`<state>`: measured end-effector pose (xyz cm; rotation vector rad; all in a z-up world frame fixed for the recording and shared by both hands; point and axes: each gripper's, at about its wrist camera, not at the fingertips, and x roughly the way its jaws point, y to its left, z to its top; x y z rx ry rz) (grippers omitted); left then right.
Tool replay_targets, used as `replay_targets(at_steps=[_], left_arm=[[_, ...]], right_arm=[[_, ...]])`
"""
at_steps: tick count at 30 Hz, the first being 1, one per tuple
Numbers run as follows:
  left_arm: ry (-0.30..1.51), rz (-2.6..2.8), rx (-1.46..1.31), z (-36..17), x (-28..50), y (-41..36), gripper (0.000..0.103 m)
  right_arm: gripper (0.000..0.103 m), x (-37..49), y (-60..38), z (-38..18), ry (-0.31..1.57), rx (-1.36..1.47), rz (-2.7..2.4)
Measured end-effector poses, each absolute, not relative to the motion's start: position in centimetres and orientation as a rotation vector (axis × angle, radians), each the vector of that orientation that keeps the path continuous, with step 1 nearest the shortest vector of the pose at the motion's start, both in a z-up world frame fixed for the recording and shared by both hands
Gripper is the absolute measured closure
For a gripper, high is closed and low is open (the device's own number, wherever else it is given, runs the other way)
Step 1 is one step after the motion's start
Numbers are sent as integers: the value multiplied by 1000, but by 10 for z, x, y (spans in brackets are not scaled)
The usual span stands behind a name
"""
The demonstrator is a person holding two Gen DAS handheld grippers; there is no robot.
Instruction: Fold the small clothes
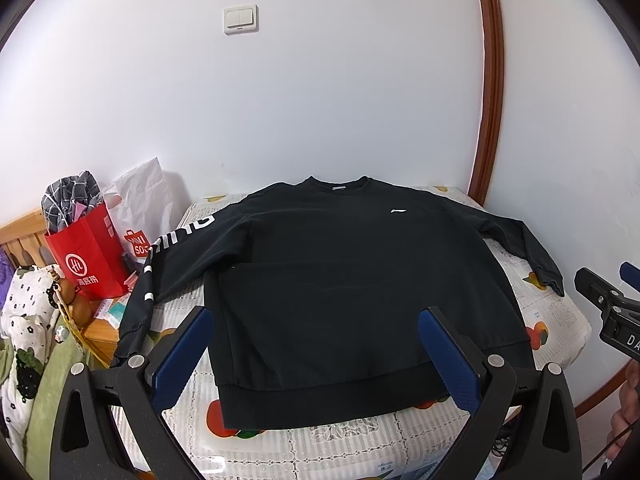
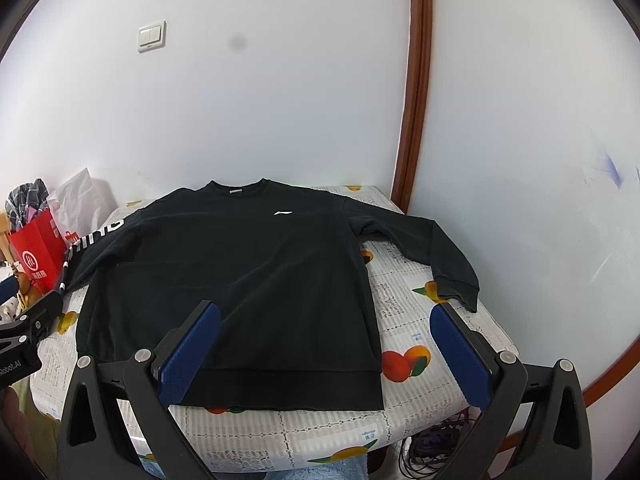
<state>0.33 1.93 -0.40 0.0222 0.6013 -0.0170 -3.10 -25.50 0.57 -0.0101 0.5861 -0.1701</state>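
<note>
Both wrist cameras hover near the table's [image 1: 560, 320] front edge, facing the back wall, the left one nearer the red bag [image 1: 90, 256], sharing the spread black sweatshirt [image 2: 240, 272].

A red paper bag [image 1: 90, 256] with white lettering stands well left of the left claw [image 1: 316, 354], a checked cloth [image 1: 70, 196] stuffed into its top. Just behind it leans a white plastic bag [image 1: 144, 192]. Lower left lies a white fabric with dark flowers [image 1: 22, 320], beside what may be a string of brown beads [image 1: 76, 304]. A cream wall switch [image 1: 240, 19] sits high above the claw, and a brown wooden trim [image 1: 490, 80] curves up the wall to its right.
</note>
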Motion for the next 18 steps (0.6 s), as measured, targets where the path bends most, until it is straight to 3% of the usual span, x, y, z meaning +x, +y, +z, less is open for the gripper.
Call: replay_targets(at_steps=[18], left_arm=[[600, -16, 12, -3, 6, 23, 0]], right_arm=[[0, -34, -255, 9, 570, -2, -173]])
